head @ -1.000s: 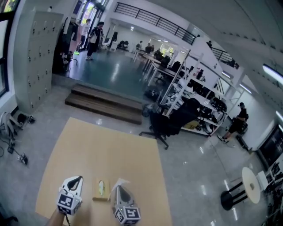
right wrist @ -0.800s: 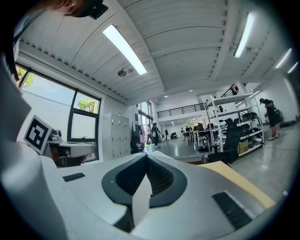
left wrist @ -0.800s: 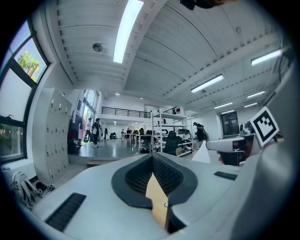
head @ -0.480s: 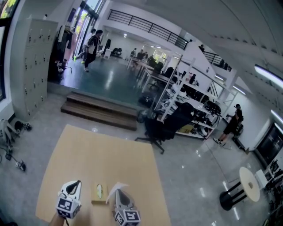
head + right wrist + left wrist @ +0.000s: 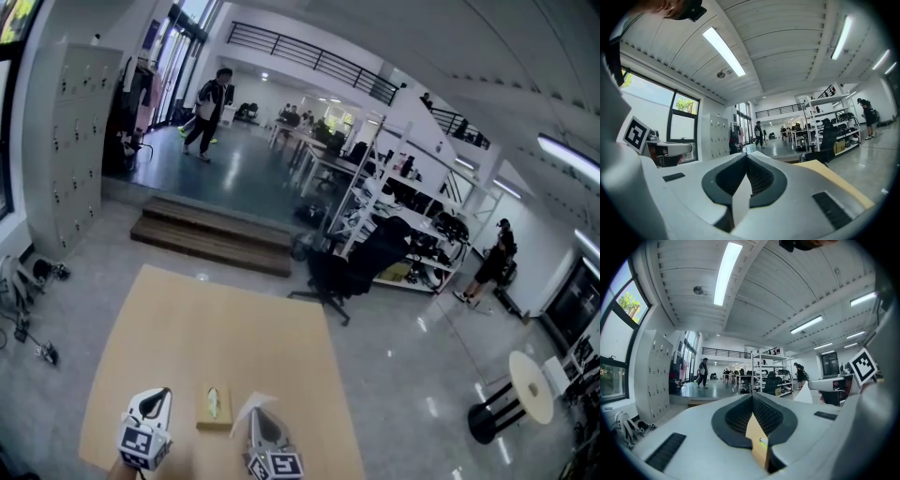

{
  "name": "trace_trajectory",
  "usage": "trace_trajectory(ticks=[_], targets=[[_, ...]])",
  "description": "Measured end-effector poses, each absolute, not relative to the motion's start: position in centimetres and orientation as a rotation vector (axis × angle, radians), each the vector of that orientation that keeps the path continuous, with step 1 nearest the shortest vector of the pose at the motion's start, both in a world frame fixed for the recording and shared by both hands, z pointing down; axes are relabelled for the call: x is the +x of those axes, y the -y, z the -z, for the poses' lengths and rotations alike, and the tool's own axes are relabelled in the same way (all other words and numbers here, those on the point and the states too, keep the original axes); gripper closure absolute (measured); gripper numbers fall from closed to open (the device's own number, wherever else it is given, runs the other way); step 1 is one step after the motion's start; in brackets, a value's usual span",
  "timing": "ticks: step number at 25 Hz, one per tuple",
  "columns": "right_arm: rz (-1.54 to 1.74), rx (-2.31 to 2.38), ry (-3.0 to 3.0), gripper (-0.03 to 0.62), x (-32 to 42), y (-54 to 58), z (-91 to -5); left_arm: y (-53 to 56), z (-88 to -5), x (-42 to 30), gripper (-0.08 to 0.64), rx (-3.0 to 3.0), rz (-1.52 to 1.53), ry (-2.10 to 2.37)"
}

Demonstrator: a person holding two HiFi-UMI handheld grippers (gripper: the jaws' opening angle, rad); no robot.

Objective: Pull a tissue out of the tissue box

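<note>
Workshop hall; tan bench (image 5: 216,309) at 6 o'clock in head view. On it, box (image 5: 214,410) lies flat near front edge. At box's 3 o'clock, right gripper (image 5: 260,417), jaws clamped on white tissue (image 5: 250,403); sheet looks clear of slot, so pull seems done. At box's 9 o'clock, left gripper (image 5: 159,398), apart from box, jaws pressed together; tan sliver low between them, unidentifiable. Probably standing by to steady box.

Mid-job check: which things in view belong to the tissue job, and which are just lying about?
Job: tan cardboard tissue box; white tissue, clamped in the right hand-held gripper; left hand-held gripper; tan wooden table.
Lying about: black office chair; white round pedestal table; grey metal lockers; brown wooden steps.
</note>
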State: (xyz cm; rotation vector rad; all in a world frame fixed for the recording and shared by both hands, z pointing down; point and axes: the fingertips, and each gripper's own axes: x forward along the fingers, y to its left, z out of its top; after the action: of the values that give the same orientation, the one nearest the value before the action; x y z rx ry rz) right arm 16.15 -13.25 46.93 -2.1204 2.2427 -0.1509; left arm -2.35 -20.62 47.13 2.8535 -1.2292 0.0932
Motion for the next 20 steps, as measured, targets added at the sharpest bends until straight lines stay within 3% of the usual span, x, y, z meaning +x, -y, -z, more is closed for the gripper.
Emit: trace_trajectory(ticks=[20], targets=[[0.148,-2.127,-2.247,0.584,15.2,11.9,-47.4,19.4,-47.2,-2.9,0.552,2.852,-0.073,1.217]])
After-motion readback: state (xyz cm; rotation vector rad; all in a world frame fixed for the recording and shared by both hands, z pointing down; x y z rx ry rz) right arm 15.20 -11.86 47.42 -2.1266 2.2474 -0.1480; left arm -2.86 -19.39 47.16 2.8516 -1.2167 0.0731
